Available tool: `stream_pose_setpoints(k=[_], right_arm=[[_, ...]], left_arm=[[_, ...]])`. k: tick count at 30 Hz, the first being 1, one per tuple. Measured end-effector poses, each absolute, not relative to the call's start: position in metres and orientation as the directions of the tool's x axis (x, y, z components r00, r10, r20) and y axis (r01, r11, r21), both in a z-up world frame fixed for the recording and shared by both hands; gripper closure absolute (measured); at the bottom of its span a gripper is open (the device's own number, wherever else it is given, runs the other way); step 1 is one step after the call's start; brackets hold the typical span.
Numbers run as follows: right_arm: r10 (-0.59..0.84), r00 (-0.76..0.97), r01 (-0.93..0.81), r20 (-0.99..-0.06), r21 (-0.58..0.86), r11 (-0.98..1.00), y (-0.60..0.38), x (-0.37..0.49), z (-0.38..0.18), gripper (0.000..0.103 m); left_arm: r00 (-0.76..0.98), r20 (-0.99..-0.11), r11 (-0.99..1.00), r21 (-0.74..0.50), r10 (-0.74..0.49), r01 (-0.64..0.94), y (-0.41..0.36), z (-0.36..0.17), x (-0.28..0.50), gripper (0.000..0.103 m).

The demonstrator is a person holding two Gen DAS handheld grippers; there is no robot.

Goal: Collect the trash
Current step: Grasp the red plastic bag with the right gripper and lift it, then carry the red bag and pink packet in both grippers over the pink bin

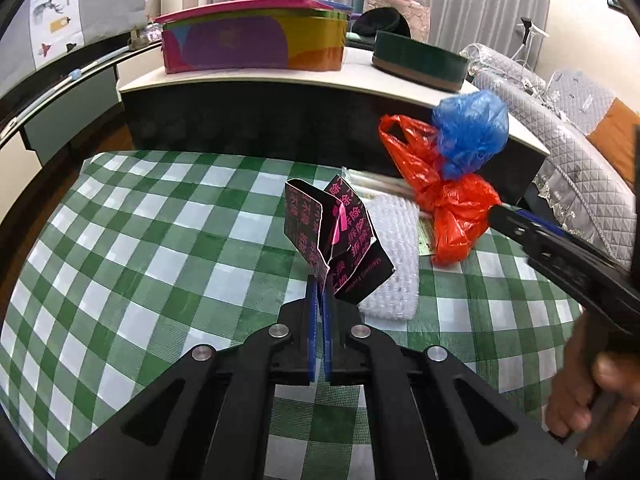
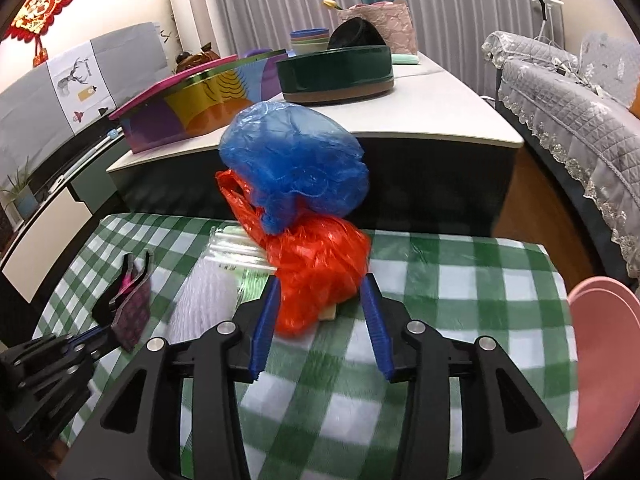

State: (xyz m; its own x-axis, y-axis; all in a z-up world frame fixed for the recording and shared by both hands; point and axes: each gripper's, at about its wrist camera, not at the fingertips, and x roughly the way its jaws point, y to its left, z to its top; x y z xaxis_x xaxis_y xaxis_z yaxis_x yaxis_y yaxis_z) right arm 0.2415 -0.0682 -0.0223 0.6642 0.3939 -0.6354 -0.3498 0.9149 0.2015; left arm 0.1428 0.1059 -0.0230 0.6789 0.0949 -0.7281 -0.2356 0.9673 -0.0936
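My left gripper is shut on a crumpled black carton with pink characters and holds it above the green checked tablecloth. The carton also shows in the right wrist view, at the left. A red plastic bag with a blue plastic bag on top sits on the cloth. My right gripper is open, its blue fingers on either side of the red bag, touching or nearly so. In the left wrist view the bags stand at the right.
A white knitted mat and a clear wrapper lie beside the bags. A pink bin stands at the cloth's right edge. Behind is a low table with a colourful tin and a green tin. A sofa is at right.
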Motion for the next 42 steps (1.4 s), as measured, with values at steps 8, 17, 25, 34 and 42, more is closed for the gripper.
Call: stream_pose_setpoints(k=[8, 17, 25, 34, 42], right_arm=[[0.411, 0.642, -0.373, -0.647, 0.205, 0.905, -0.069, 0.243, -0.024, 0.093], [0.394, 0.66, -0.428, -0.639, 0.111, 0.897, -0.085, 0.193, -0.003, 0.094], [0.355, 0.701, -0.385, -0.618, 0.091, 0.918, -0.121, 0.155, 0.017, 0.094], [0.329, 0.75, -0.322, -0.573, 0.118, 0.939, -0.163, 0.125, 0.039, 0.094], [0.299, 0.79, -0.285, -0.535, 0.111, 0.952, -0.195, 0.11, 0.05, 0.094]], left_arm=[[0.694, -0.714, 0.964, -0.113, 0.09, -0.241, 0.112, -0.015, 0.141, 0.101], [0.734, -0.674, 0.968, -0.121, 0.081, -0.218, 0.102, 0.002, 0.132, 0.101], [0.766, -0.64, 0.982, -0.108, 0.052, -0.157, 0.076, 0.013, 0.11, 0.101], [0.808, -0.589, 0.993, -0.098, 0.0, -0.071, 0.046, 0.027, 0.082, 0.101], [0.829, -0.558, 0.994, -0.105, -0.037, -0.026, 0.027, 0.03, 0.069, 0.101]])
